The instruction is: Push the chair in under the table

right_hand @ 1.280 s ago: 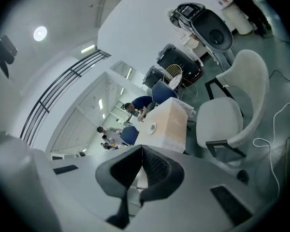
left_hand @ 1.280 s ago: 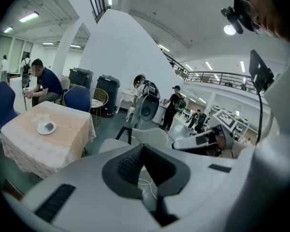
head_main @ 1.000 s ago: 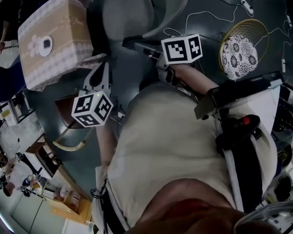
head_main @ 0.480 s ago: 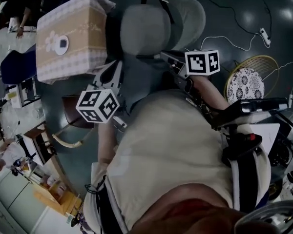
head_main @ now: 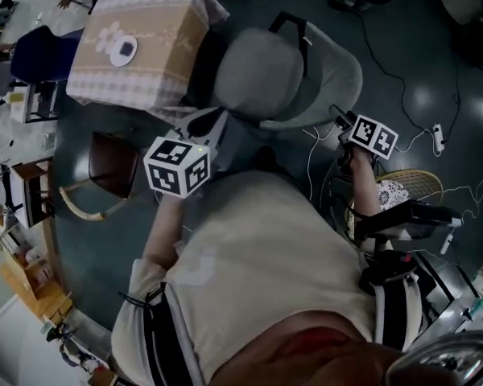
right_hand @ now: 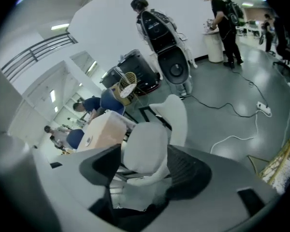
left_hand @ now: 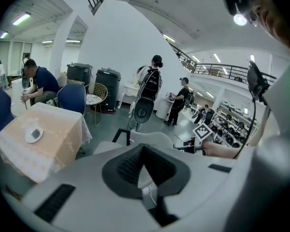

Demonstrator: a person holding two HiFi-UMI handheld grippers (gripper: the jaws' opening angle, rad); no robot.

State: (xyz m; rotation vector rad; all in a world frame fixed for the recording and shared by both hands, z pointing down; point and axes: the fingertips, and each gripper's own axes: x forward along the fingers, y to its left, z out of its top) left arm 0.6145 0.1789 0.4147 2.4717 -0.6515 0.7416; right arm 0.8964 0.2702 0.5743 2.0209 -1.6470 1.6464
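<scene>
Chair [head_main: 262, 75] beside the worktop [head_main: 137, 22]
Left hand-held gripper [left_hand: 144, 153] together; right hand-held gripper [right_hand: 145, 173] just opened, jaws apart, gripping nothing

A blue chair [head_main: 40, 59] stands at the upper left. At right, a white power strip [head_main: 439, 137] lies on the dark floor above a wire-rimmed stool [head_main: 394, 191] with a patterned cushion. At left sits possibly a brown wooden seat [head_main: 113, 163].

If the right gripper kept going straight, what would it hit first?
Probably the chair's seat, seen ahead between the right gripper's jaws, which have just been opening and hold nothing; depth is unclear.
</scene>
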